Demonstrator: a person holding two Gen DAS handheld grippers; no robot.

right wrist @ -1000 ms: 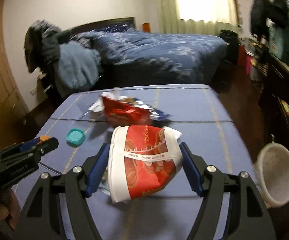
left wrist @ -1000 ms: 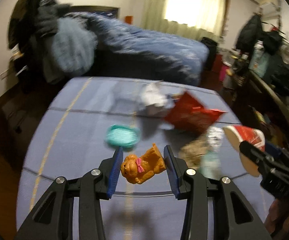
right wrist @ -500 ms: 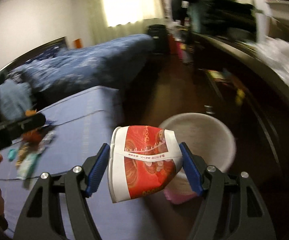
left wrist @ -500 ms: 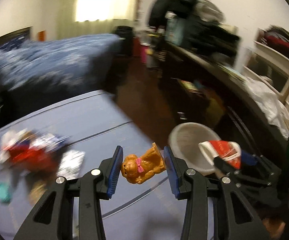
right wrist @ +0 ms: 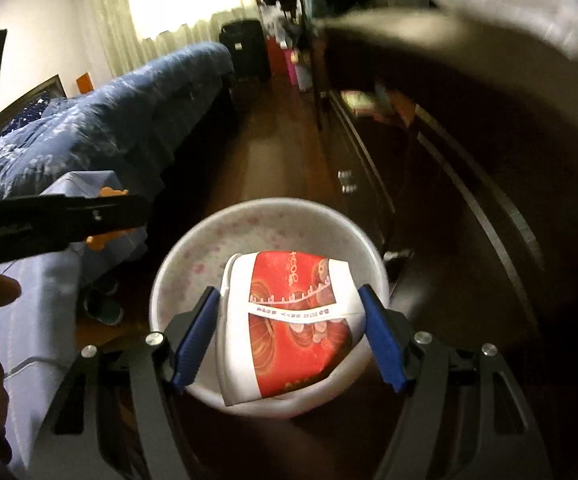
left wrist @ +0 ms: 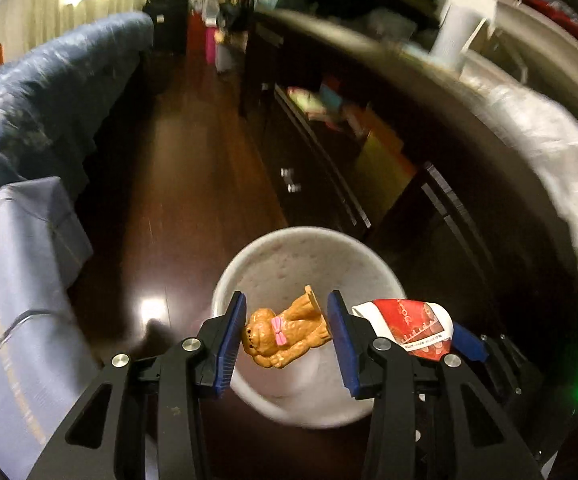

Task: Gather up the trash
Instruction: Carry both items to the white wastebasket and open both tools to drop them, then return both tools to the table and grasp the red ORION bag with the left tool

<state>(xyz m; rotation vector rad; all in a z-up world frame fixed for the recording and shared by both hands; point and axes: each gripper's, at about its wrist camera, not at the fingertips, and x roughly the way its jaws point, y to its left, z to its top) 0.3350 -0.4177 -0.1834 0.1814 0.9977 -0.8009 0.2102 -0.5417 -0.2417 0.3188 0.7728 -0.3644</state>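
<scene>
Dark bedroom floor now fills both views where the bench did a second ago, left tongs point(left wrist: 285, 336) clamping an orange toy dog point(left wrist: 285, 334) and right tongs point(right wrist: 289, 332) a crushed cup point(right wrist: 289, 324) over the bin point(right wrist: 193, 256), ready to drop.

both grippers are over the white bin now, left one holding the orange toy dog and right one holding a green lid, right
Not quite: the right gripper holds a crushed red and white paper cup, not a green lid, as the right wrist view shows. The left gripper does hold the orange toy dog over the white bin.
</scene>
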